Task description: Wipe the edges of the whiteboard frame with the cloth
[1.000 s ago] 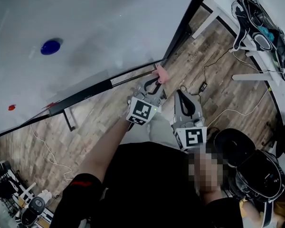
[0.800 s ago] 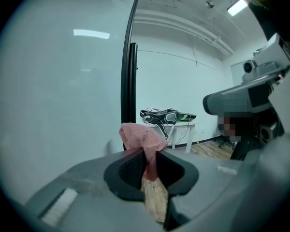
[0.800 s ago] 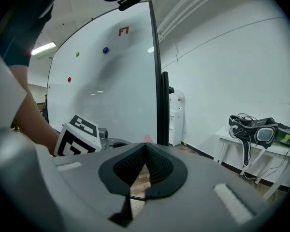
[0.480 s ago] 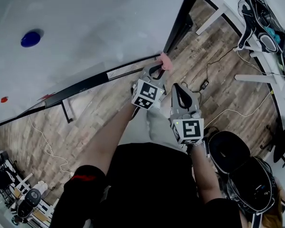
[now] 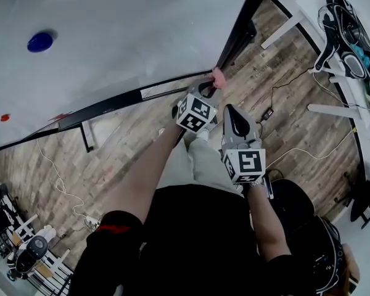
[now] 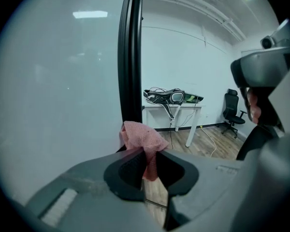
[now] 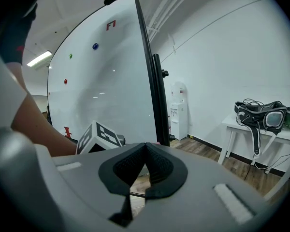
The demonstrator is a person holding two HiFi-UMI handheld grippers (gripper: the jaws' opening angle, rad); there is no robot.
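Note:
A pink cloth (image 5: 218, 78) (image 6: 141, 140) is pinched in my left gripper (image 5: 211, 86) (image 6: 148, 164), which is shut on it. The cloth touches the lower right corner of the whiteboard (image 5: 123, 29), where the black bottom frame edge (image 5: 120, 100) meets the black right frame edge (image 5: 240, 23) (image 6: 131, 57). My right gripper (image 5: 232, 117) (image 7: 144, 166) hangs just to the right of the left one, jaws shut with nothing between them. In the right gripper view the whiteboard (image 7: 106, 86) and its black side edge (image 7: 158, 100) stand ahead.
Blue (image 5: 40, 41) and red (image 5: 5, 117) magnets stick to the board. A white table (image 5: 333, 17) (image 6: 176, 108) with a black headset stands at the right. Cables (image 5: 296, 143) trail over the wooden floor (image 5: 277, 73). An office chair (image 6: 230, 112) is further back.
My left gripper with the cloth has slid right along the bottom frame edge and now sits at the corner. The right gripper has kept alongside it.

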